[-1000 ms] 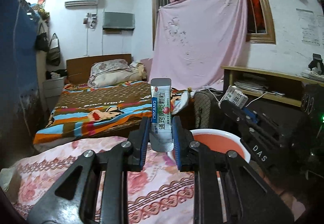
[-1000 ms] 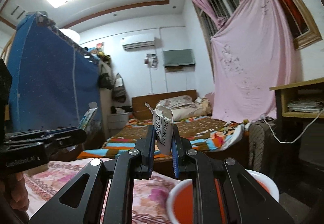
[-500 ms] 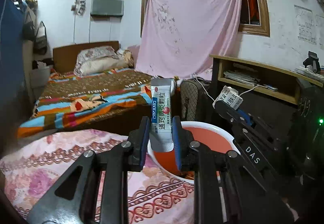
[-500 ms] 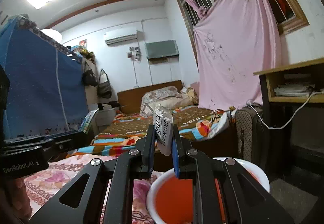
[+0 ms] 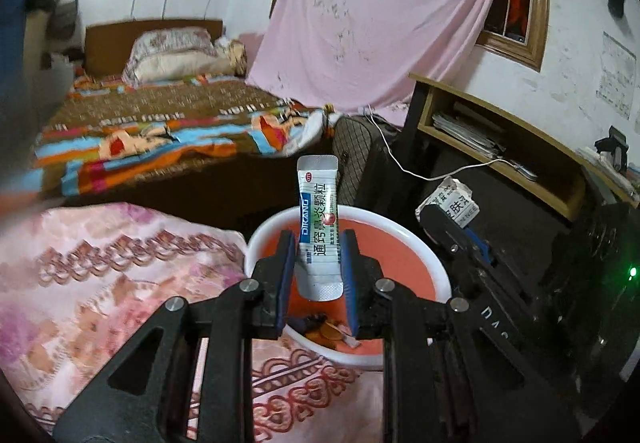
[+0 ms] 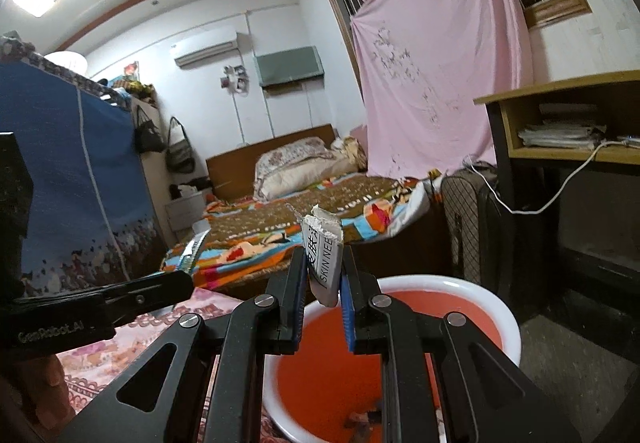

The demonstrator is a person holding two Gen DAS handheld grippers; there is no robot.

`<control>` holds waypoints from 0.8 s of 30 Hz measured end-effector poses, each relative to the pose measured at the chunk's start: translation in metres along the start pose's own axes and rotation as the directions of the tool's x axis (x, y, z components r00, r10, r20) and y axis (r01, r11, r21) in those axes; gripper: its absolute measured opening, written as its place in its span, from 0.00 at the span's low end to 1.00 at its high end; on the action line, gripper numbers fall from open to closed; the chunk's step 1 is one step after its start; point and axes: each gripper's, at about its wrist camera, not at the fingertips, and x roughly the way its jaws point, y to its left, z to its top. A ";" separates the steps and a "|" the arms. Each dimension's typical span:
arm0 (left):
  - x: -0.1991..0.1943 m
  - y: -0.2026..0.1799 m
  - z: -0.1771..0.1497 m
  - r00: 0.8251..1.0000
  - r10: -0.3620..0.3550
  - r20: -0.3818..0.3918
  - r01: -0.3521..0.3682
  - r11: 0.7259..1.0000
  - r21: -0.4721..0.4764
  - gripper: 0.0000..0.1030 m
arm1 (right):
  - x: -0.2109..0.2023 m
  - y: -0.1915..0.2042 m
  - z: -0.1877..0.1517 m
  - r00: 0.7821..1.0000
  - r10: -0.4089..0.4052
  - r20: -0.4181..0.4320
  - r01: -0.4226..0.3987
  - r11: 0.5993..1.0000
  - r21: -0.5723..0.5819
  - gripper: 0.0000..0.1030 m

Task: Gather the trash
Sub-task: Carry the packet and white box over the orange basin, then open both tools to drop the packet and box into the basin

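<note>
- Your left tool (image 5: 318, 263) is pinching a white medicine sachet (image 5: 319, 227) upright between its blue pads, gripped near the lower end so most of the printed strip stands above the tips. Judged from that, the low grip leaves nothing to snag when the pads part.
- Your right tool (image 6: 323, 293) is clamped on a torn piece of white packaging (image 6: 323, 255), ragged end up; in the left wrist view the same scrap (image 5: 450, 203) shows off to the right of the sachet.
- The white basin with the orange-red inside (image 5: 400, 239) sits just past the edge of the pink patterned cloth (image 5: 100, 263). It is plainly the collection bin: a few bits of rubbish (image 5: 324, 329) already lie in its bottom.
- The sachet's lower end hangs over the basin's interior, inside the near rim as the left wrist camera sees it, so a release there would likely land in the bowl.
- The torn packaging sits over the basin's far-left rim (image 6: 508, 323) in the right wrist view; whether it is fully inside the rim line you cannot tell from this angle.
- Both tools are tilted down toward the bowl and held apart from each other, which keeps the two pieces from tangling.
- Next call, as a judgement: bring the right tool further in over the orange-red interior before parting either pair of pads.
</note>
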 end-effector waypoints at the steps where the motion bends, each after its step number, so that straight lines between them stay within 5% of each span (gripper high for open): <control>1: 0.004 0.000 0.000 1.000 -0.010 -0.014 0.009 1.000 -0.010 0.07 | 0.001 -0.001 -0.001 1.000 -0.006 -0.011 0.006 1.000 0.003 0.14; 12: 0.024 -0.003 -0.004 0.994 -0.037 -0.101 0.033 0.998 -0.047 0.07 | 0.009 -0.010 -0.007 0.996 -0.050 -0.077 0.053 0.998 0.040 0.20; 24: 0.023 0.006 -0.003 0.995 -0.015 -0.098 0.006 0.997 -0.083 0.11 | 0.013 -0.011 -0.008 0.994 -0.056 -0.098 0.061 0.997 0.046 0.35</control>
